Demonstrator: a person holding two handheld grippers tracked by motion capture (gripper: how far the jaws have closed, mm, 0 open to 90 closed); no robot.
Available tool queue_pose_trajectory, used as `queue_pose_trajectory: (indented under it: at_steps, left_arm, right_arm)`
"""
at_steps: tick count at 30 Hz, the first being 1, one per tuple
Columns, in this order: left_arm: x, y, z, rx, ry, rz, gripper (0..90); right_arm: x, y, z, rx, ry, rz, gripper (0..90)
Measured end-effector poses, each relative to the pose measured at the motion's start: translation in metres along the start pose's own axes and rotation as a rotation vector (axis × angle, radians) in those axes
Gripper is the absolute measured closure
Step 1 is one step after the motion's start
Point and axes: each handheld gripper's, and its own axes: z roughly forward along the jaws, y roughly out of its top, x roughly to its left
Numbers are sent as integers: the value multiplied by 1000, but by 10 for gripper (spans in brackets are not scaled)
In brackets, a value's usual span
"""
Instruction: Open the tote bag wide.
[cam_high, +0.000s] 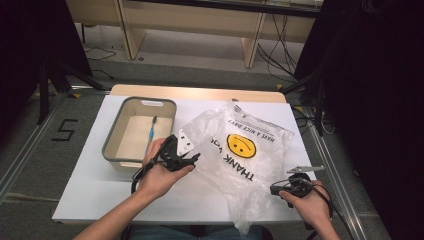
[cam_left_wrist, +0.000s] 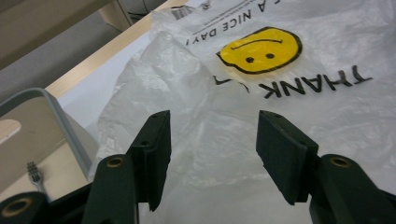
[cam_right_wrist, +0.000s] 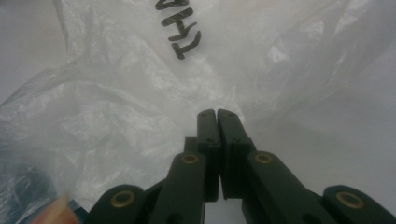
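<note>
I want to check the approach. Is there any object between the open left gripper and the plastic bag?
No, nothing visible. The left gripper has its jaws open right over the plastic bag, with only the film between and ahead of them. The grey bin sits off to the side.

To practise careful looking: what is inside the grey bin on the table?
The grey bin holds a blue toothbrush lying on its pale floor; the left gripper view shows its bristle head. The near wall and the left gripper hide the bin's near corner, so anything there cannot be seen.
</note>
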Motion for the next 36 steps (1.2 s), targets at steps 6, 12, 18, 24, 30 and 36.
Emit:
queue_pose_trajectory:
  at_steps: [6, 12, 18, 24, 30, 36]
  left_arm:
    - [-7, -8, -9, -8, -19, 20, 489]
    - [-15, -12, -18, -1, -13, 38, 510]
    - [-20, -18, -25, 0, -18, 25, 523]
    - [-32, -30, -19, 37, -77, 27, 525]
    - [-36, -36, -12, 50, -98, 34, 503]
    - [-34, -43, -8, 54, -115, 8, 481]
  right_arm:
    - [-1, 4, -19, -79, -50, -11, 700]
    - [-1, 11, -32, -207, -117, -69, 553]
    - [14, 23, -24, -276, -94, -195, 479]
    - [31, 36, -10, -297, -50, -252, 453]
    - [38, 43, 1, -288, -28, -270, 448]
    - [39, 48, 8, -290, -12, -273, 448]
